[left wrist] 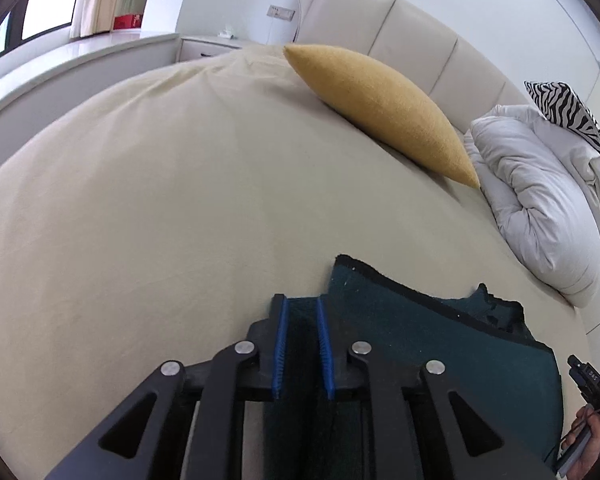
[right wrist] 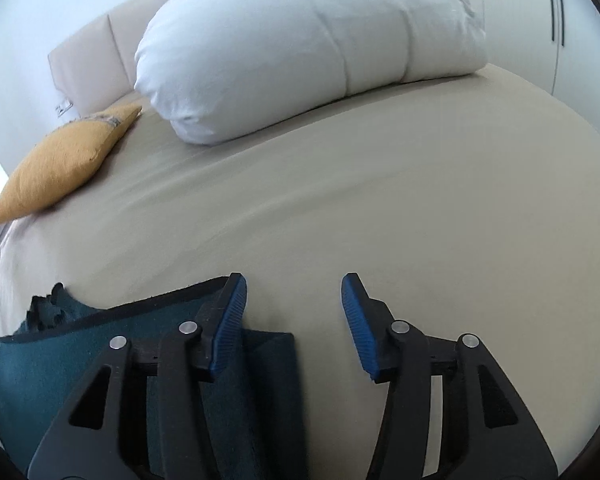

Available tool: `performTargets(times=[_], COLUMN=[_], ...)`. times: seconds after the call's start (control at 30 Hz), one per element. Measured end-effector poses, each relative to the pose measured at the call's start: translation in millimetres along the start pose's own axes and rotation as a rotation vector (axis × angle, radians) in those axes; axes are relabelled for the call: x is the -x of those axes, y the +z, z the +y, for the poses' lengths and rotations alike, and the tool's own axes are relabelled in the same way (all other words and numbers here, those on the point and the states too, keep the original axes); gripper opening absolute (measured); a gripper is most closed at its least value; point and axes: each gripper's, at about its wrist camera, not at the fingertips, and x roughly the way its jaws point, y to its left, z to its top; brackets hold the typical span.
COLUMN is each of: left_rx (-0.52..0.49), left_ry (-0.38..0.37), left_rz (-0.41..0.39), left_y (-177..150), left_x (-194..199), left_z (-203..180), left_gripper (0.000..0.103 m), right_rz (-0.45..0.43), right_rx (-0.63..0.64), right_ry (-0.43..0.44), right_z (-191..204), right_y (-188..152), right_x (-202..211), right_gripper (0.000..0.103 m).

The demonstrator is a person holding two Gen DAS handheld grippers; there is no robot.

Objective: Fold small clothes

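Teal garment [left wrist: 440, 344] on bed: left gripper [left wrist: 302, 312] slightly parted, astride its edge; right gripper [right wrist: 294, 300] spread, empty, over corner.

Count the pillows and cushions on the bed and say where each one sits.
2. A yellow cushion lies near the headboard; a zebra-striped pillow sits behind the bunched white duvet farther along. Others may be hidden behind the duvet.

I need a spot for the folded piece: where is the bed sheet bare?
Bare beige bed sheet lies between the dark teal garment and the mustard-yellow cushion, and right of the garment in the right wrist view. The headboard side is crowded by the white rolled duvet.
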Motion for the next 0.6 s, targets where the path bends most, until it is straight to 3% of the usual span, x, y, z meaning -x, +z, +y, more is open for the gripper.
performTargets(times=[0.1, 0.2, 0.3, 0.33, 0.37, 0.4, 0.47, 0.5, 0.6], left_rx=[-0.054, -0.179, -0.232, -0.217, -0.185, -0.167, -0.206, -0.218, -0.192], left_ry=[-0.005, -0.031, 0.020, 0.056, 0.029, -0.004, 0.032, 0.038, 0.032], left_rz=[-0.070, -0.073, 0.019, 0.075, 0.097, 0.073, 0.059, 0.058, 0.060], left_y=[-2, -13, -28, -35, -40, -45, -53, -56, -62], left_x=[29, 35, 7, -7, -13, -7, 4, 8, 12], left_z=[-17, -55, -64, -55, -44, -35, -32, -31, -19], left_gripper=[0.018, 0.029, 0.032, 0.030, 0.028, 0.026, 0.025, 0.025, 0.025], right_rz=[-0.022, 0.007, 0.106, 0.150, 0.190, 0.213, 0.177, 0.162, 0.127], right_rx=[0.060, 0.193, 0.312, 0.352, 0.374, 0.365, 0.264, 0.213, -0.026], right_ry=[0.119, 0.302, 0.412, 0.412, 0.381, 0.356, 0.422, 0.415, 0.369], right_z=[18, 67, 114, 126, 131, 128, 102, 88, 37], right_y=[-5, -26, -60, -74, -84, -90, -90, -87, -79], right_x=[27, 48, 43, 35, 23, 13, 8, 7, 8], right_gripper=[0.049, 0.049, 0.049, 0.048, 0.048, 0.047, 0.045, 0.044, 0.028])
